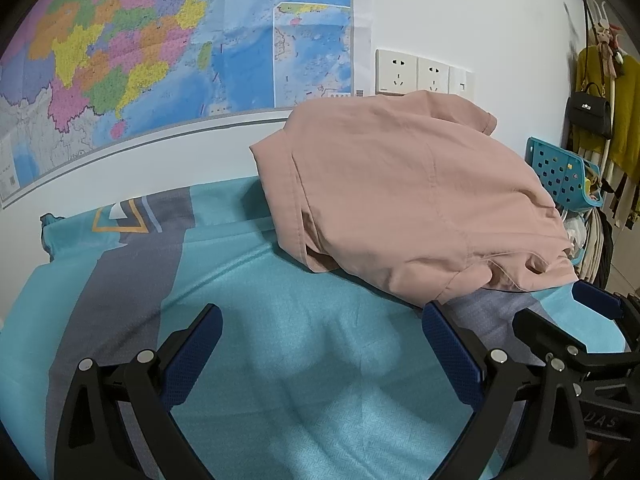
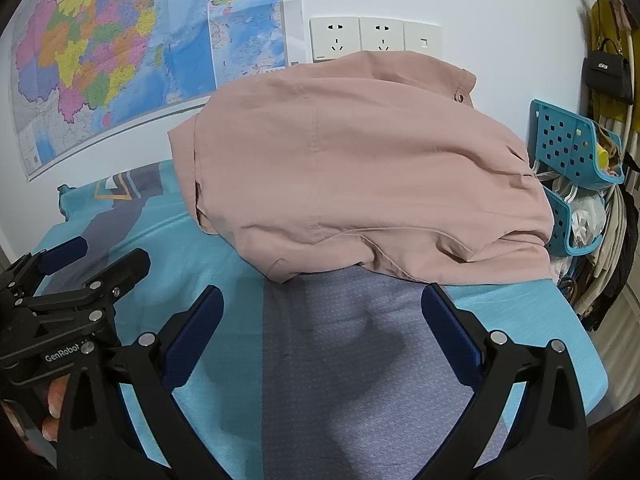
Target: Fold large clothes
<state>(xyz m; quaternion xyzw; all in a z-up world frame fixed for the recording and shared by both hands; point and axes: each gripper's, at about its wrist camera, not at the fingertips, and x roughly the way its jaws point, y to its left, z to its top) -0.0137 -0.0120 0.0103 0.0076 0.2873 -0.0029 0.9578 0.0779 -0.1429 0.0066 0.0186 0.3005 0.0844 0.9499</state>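
A pink garment [image 1: 400, 200] [image 2: 360, 168] lies folded in a bulky bundle on the teal and grey bed sheet [image 1: 248, 276] [image 2: 340, 360], close to the wall. My left gripper [image 1: 322, 312] hovers open over the sheet, just short of the bundle's near left edge, with nothing between its fingers. My right gripper [image 2: 323, 292] is open too, its fingertips almost at the garment's near hem, over the grey stripe. Each gripper shows in the other's view: the right gripper [image 1: 556, 304] at the right edge, the left gripper [image 2: 110, 250] at the left edge, held by a hand.
A wall map [image 1: 140, 60] and a row of sockets [image 2: 376, 38] are behind the bed. Teal perforated baskets [image 2: 572, 148] stand at the right, beside hanging clothes and a black handbag [image 1: 592, 110]. The bed's right edge [image 2: 592, 356] drops off near my right gripper.
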